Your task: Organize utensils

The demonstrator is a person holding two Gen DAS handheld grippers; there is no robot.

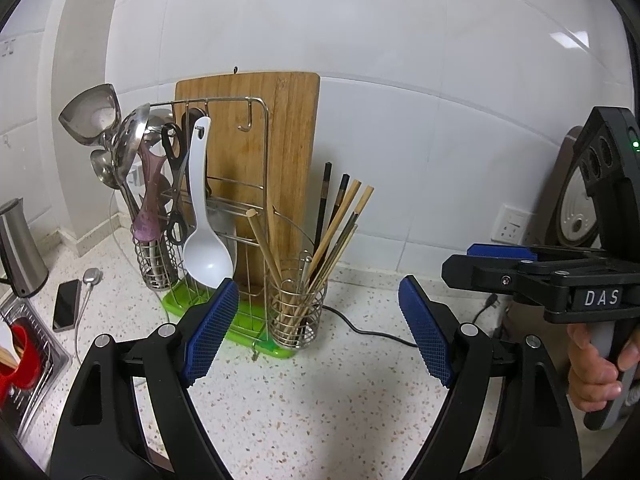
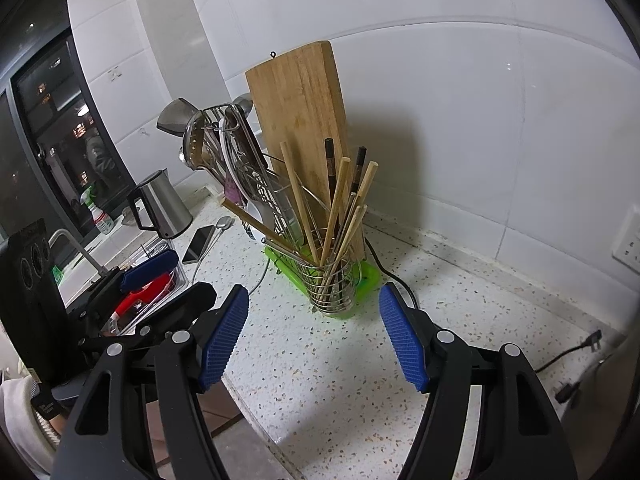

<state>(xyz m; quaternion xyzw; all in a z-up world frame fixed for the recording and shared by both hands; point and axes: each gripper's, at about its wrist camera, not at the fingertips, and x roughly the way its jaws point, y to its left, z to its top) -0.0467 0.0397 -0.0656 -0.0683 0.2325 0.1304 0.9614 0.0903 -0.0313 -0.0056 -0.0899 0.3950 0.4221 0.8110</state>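
A wire utensil rack (image 1: pixel 256 168) on a green tray (image 1: pixel 240 320) stands against the tiled wall, with a bamboo cutting board (image 1: pixel 288 136) behind it. A wire cup (image 1: pixel 296 312) holds several chopsticks (image 1: pixel 340 224). A white rice spoon (image 1: pixel 204 240), scissors and metal ladles (image 1: pixel 92 116) hang or stand at the rack's left. My left gripper (image 1: pixel 316 332) is open and empty, in front of the rack. My right gripper (image 2: pixel 312 332) is open and empty too, facing the chopstick cup (image 2: pixel 332 280); it also shows at the right of the left wrist view, held by a hand (image 1: pixel 596 372).
A steel kettle (image 1: pixel 20 252), a phone (image 1: pixel 66 304) and a metal spoon (image 1: pixel 92 278) lie left of the rack. A sink rack with a red item (image 1: pixel 20 356) is at far left. A black cable (image 1: pixel 372 330) crosses the speckled counter (image 1: pixel 328 408). A wall socket (image 1: pixel 512 228) is right.
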